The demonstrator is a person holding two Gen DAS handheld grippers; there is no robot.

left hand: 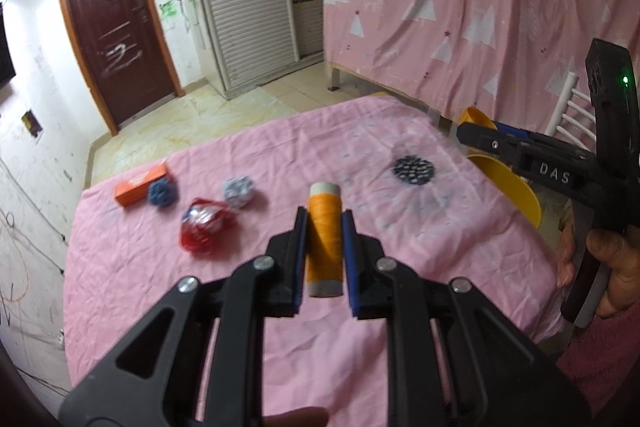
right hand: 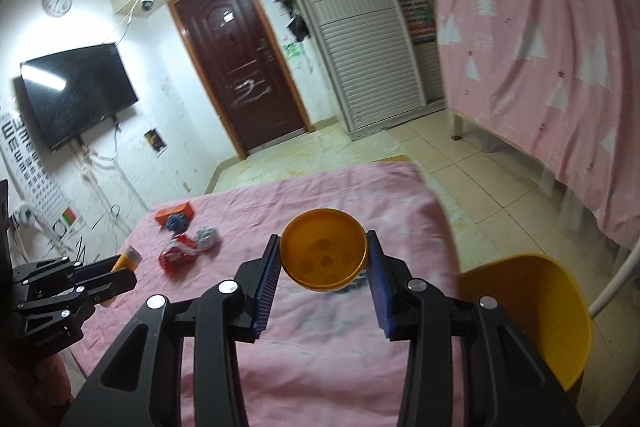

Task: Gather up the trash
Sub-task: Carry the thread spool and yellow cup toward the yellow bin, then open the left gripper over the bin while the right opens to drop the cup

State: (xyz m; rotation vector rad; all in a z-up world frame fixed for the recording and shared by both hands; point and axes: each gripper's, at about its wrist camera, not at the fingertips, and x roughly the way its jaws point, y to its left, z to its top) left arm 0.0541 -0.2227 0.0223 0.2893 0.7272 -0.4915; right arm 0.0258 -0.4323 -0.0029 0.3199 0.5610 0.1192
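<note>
Left claw (left hand: 324,227) is pinching an orange thread spool with pale ends (left hand: 324,239) lengthwise between its blue pads, up over the pink-sheeted desk (left hand: 160,287). Right claw (right hand: 323,259) is clamped on a small round orange plastic cup (right hand: 323,254), its mouth facing the camera. Trash on the desk: a crumpled red-and-white wrapper (left hand: 205,225), a grey crumpled wad (left hand: 239,191), a blue crumpled wad (left hand: 161,191) touching a flat orange box (left hand: 141,183), and a black-and-white patterned ball (left hand: 413,171) farther right. Yellow plastic bin (right hand: 536,311) sits just beside the desk's right edge.
</note>
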